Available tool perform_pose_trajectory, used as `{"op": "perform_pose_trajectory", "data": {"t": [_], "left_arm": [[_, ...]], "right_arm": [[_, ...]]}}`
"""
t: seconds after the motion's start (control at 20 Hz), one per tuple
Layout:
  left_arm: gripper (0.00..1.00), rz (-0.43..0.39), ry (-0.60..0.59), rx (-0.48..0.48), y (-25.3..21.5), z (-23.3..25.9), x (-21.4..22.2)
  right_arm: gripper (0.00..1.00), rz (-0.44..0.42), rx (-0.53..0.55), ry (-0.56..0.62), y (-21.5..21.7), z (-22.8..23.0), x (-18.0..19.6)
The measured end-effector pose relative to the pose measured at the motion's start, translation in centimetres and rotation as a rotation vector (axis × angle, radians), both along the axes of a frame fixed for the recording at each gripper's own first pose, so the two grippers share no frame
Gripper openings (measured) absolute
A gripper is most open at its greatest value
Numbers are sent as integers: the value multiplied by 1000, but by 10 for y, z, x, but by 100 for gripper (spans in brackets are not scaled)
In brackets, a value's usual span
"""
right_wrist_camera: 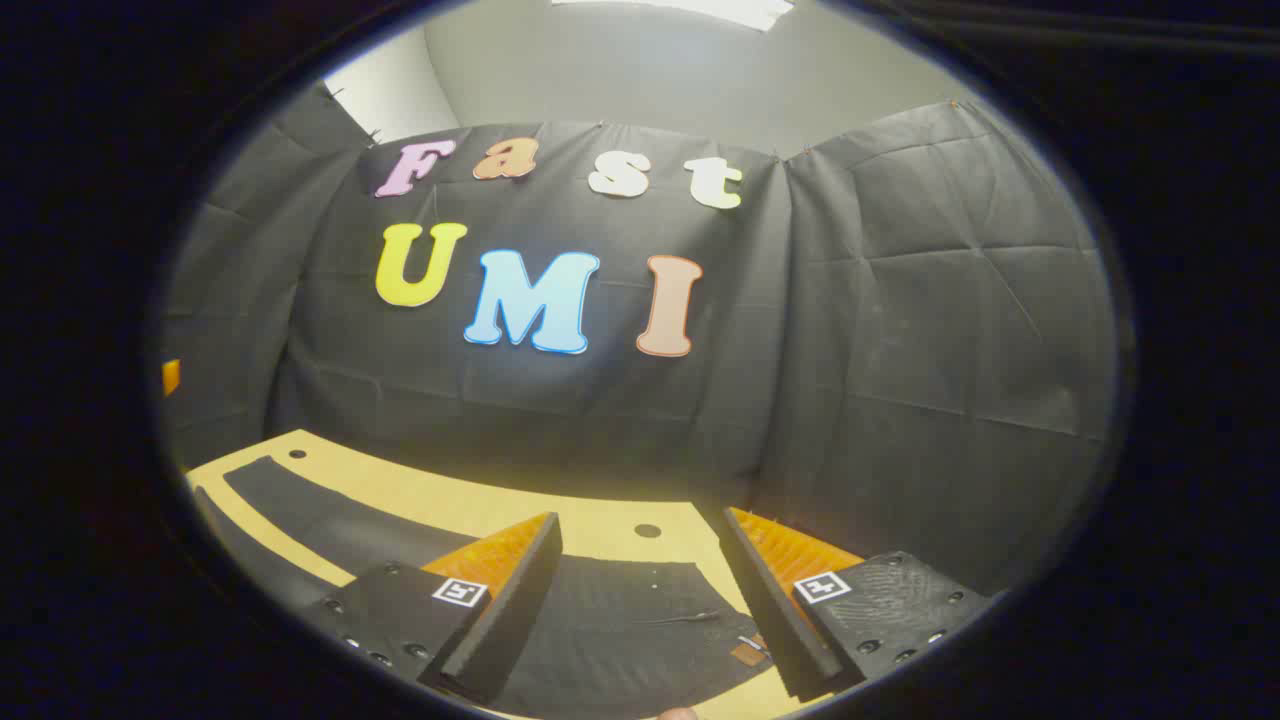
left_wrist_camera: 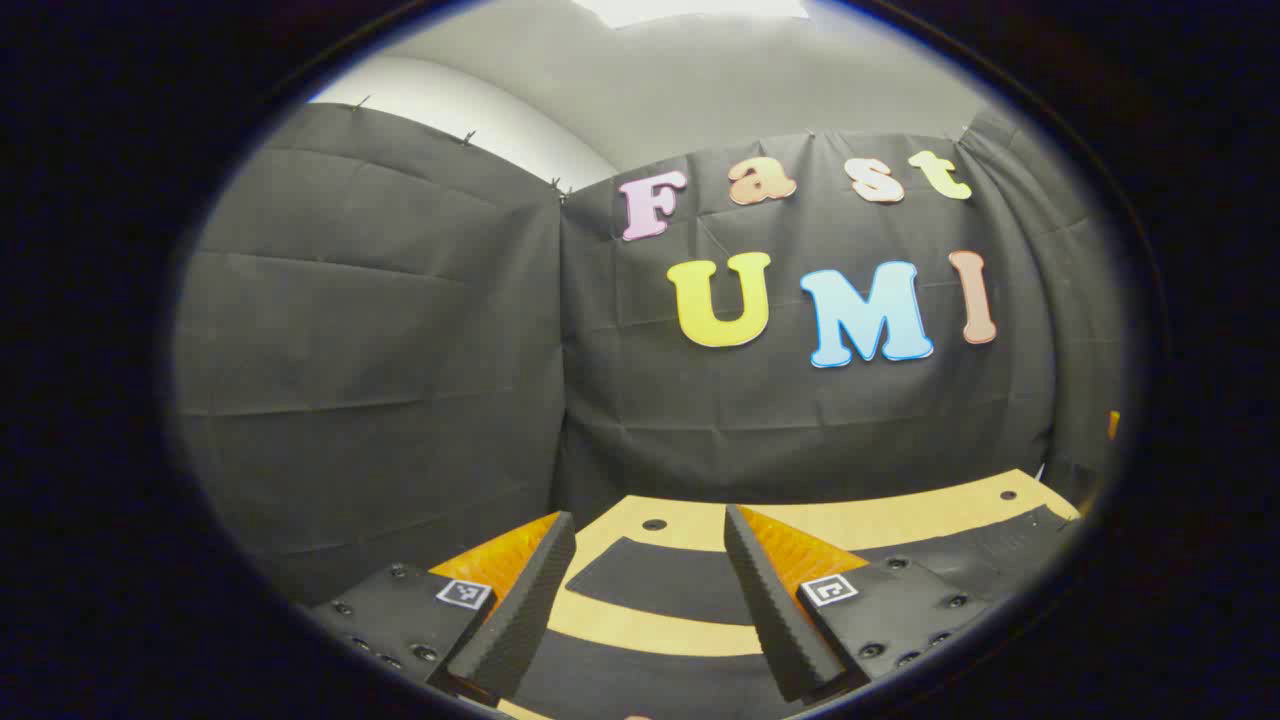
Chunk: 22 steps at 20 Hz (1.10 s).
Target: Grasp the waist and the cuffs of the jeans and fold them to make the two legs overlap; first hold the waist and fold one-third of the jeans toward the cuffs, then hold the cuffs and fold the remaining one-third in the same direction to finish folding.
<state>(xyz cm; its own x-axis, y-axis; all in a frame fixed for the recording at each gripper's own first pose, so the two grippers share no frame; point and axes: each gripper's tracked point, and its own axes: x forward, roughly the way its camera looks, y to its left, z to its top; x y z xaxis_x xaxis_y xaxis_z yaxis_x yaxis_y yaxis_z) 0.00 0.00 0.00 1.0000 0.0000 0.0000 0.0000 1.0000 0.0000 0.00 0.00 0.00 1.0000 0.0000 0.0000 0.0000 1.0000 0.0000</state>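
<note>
a: where were the jeans [right_wrist_camera: 620, 625]?

b: they lay flat on a yellow table [right_wrist_camera: 470, 510], dark, nearly black. in the right gripper view the waist end sat just past the right gripper [right_wrist_camera: 640, 590], with a small tan patch [right_wrist_camera: 745, 653] near its right finger. in the left gripper view the two legs ran side by side as dark bands beyond the left gripper [left_wrist_camera: 650, 590], with bare table showing between them.

a: and the claws?

b: both were released, fingers spread wide, gripping nothing. each hovered above the cloth and i could not tell whether either touched it.

a: how would the jeans likely handle?

b: my judgement: denim is soft but fairly heavy and a bit stiff for cloth. it should hold a crease, sag when lifted, and drag on the table rather than slide freely. nothing fragile. the waistband is the thickest part and seems the firmest hold; the hems at the cuffs are the other good spot. a pinch on a single layer mid-leg would probably let the rest slump.

a: what was hard to make out?

b: the near edge of the jeans was cut off below both views. the cuffs could not be picked out for certain. dark cloth against a dark wall [left_wrist_camera: 380, 350] blurred the far outline, and seams or pockets were too faint to read.
</note>
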Motion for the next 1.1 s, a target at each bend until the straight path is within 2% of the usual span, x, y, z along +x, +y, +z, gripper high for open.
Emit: {"op": "perform_pose_trajectory", "data": {"t": [0.05, 0.1, 0.15, 0.8, 0.95, 1.0, 1.05, 1.1], "left_arm": [[92, 0, 0, 1, 0, 0, 0], [92, 1, 3, 3, 0, 0, 0], [96, 0, 4, 4, 0, 0, 0], [96, 17, 13, -6, 2, -3, 0], [96, 23, 89, -30, 5, -23, -1], [92, 28, 128, -59, 13, -40, 0], [96, 38, 165, -96, 21, -54, -4], [96, 54, 205, -143, 31, -65, -8]], "right_arm": [[94, 3, 0, 4, 0, 0, 0], [94, 4, 1, 4, 0, 0, -1], [94, 3, 4, 7, 0, 0, -1], [94, -8, 31, 24, -1, -3, 1], [95, -63, 30, 82, -15, -21, 2], [95, -80, 40, 108, -22, -31, -2], [94, -92, 54, 134, -28, -39, -5], [94, -100, 69, 163, -30, -46, -4]]}}
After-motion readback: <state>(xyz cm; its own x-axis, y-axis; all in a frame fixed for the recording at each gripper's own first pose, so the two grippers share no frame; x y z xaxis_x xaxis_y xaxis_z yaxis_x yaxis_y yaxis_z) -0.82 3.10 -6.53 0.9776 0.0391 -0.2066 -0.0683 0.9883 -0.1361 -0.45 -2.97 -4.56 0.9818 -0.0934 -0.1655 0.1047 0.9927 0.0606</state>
